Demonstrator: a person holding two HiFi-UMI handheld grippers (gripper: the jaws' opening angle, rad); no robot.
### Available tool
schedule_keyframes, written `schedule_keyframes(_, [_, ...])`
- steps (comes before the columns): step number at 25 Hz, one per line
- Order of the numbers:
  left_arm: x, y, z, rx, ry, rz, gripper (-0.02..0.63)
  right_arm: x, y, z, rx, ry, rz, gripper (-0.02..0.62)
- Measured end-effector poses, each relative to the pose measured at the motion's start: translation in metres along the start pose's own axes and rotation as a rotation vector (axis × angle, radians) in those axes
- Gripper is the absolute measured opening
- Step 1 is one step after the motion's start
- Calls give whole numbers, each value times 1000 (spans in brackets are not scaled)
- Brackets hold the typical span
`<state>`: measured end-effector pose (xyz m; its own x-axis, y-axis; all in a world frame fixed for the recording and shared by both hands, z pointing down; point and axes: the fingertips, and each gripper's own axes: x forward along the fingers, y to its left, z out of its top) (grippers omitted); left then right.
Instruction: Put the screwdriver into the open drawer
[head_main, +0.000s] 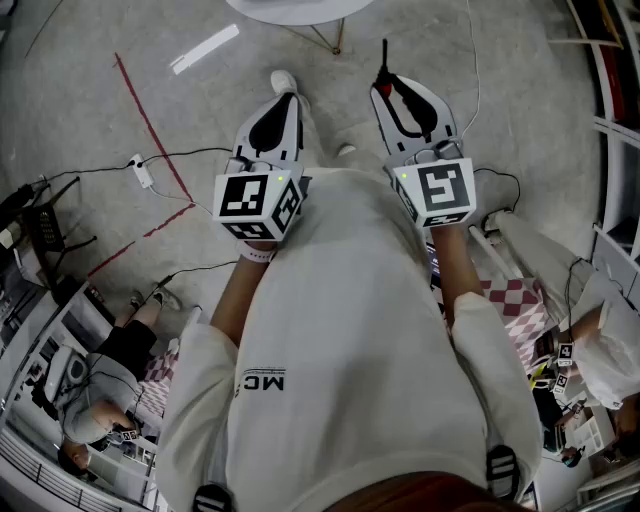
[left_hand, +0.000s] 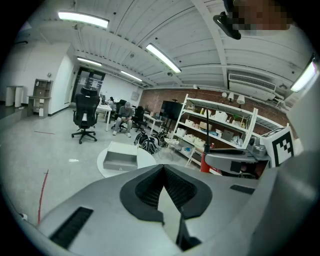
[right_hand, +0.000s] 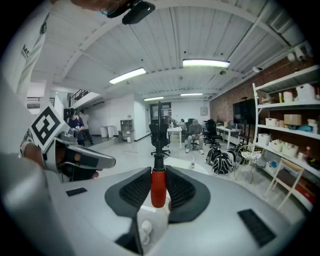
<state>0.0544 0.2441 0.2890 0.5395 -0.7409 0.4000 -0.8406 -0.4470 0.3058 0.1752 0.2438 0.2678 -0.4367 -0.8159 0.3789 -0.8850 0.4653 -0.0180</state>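
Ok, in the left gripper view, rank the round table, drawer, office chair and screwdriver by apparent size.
1. The round table, though the left gripper hides part of it.
2. The office chair and the drawer: too close to rank, and the chair stands farther away.
3. The screwdriver, thin, smallest.

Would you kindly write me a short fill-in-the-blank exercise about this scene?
The right gripper holds a screwdriver with a ___ handle.
The left gripper holds ___ in its shut jaws.
The drawer sits on a round ___ table.
Missing words: red; nothing; white.
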Motion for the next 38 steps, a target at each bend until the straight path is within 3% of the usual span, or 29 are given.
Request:
schedule_keyframes(6, [-43,-65,-4,73,-14,-37,9,-83,14,-7,160,-73,2,149])
schedule_keyframes(20, [-63,-77,3,94,-33,-34,9,-112,19,-9,156,-90,23,148])
schedule_keyframes(26, [-54,-44,12,57,-49,0,9,-79,16,-3,141,-70,63,149])
schedule_keyframes(31, [-16,17,23,23,-26,31,9,-12,20,15,92,-30,140,147])
schedule_keyframes(38, [45,93,75,-25,-21,-21,9,89,13,69,63,-9,126,147])
